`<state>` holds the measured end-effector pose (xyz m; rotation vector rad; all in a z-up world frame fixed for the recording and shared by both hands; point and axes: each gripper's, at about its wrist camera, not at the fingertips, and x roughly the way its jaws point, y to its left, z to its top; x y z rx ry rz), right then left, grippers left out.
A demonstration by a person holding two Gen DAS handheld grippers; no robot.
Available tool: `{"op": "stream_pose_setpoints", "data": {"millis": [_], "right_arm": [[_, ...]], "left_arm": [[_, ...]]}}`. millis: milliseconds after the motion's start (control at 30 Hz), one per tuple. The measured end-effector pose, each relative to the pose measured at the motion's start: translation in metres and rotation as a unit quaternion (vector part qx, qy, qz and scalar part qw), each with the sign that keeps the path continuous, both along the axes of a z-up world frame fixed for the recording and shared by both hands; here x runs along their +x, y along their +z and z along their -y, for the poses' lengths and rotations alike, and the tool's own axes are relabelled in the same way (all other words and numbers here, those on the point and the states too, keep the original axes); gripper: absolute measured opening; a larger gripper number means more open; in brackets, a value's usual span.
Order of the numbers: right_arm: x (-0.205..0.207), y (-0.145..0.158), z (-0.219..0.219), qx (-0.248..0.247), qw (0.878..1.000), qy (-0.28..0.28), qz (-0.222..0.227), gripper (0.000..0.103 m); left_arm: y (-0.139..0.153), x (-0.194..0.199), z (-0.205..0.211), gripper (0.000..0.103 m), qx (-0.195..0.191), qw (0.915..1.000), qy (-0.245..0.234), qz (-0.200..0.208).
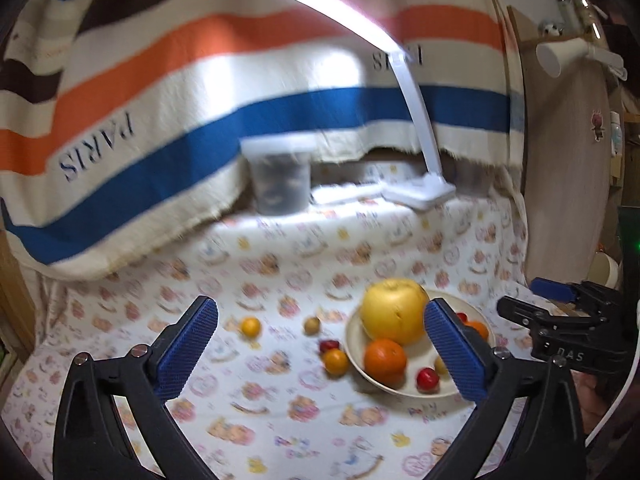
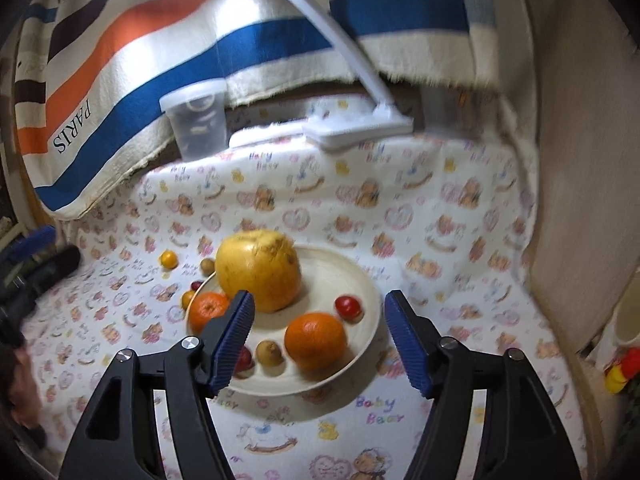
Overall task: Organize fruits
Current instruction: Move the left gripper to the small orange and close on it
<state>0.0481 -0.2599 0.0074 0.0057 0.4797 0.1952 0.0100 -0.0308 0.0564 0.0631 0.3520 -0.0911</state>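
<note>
blue ribbed pads (image 2: 234, 338) of the right gripper (image 2: 320, 338) sit closest in the right wrist view, jaws parted with nothing between them, hanging over the near rim of the cream plate (image 2: 360, 276). no earlier view to compare, so only the stance is noted: apart, empty.

plate contents, right wrist view: large yellow fruit (image 2: 259, 270) at about 11 o'clock on the plate, upright, a brown scuff near its top. one orange (image 2: 316, 340) at 6 o'clock, a second orange (image 2: 207, 309) at 9 o'clock on the rim, partly behind the left-hand pad. small red fruit (image 2: 347, 307) at 3 o'clock. small brownish fruit (image 2: 269, 354) just beside the near orange, and another red fruit (image 2: 245, 359) half hidden by the pad.

off the plate, on the bear-print cloth (image 2: 460, 240): small orange fruit (image 2: 168, 259) well out toward 10 o'clock, a brownish one (image 2: 207, 265) near the big yellow fruit, and two more tucked against the plate's far-left rim, too blurred to name, possibly one red and one orange.

left gripper (image 1: 320, 354) in its own view: jaws spread wide, nothing held, plate (image 1: 354, 334) low right of centre behind the right-hand pad.

backdrop: striped blanket (image 2: 160, 60) lettered "paris", clear lidded tub (image 2: 198, 120) at 11 o'clock, white desk lamp (image 2: 356, 128) lit at 12 o'clock.
</note>
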Motion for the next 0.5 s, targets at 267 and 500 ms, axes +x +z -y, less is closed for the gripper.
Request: {"op": "stream_pose_setpoints", "data": {"millis": [267, 500], "right_arm": [[-0.008, 0.006, -0.003, -0.005, 0.999, 0.002, 0.034, 0.085], [-0.001, 0.0, -0.003, -0.006, 1.0, -0.004, 0.017, 0.085]], "left_arm": [[-0.008, 0.007, -0.015, 0.103, -0.018, 0.9998, 0.004, -0.012], [-0.022, 0.033, -0.018, 0.1, -0.05, 0.9932, 0.006, -0.105]]}}
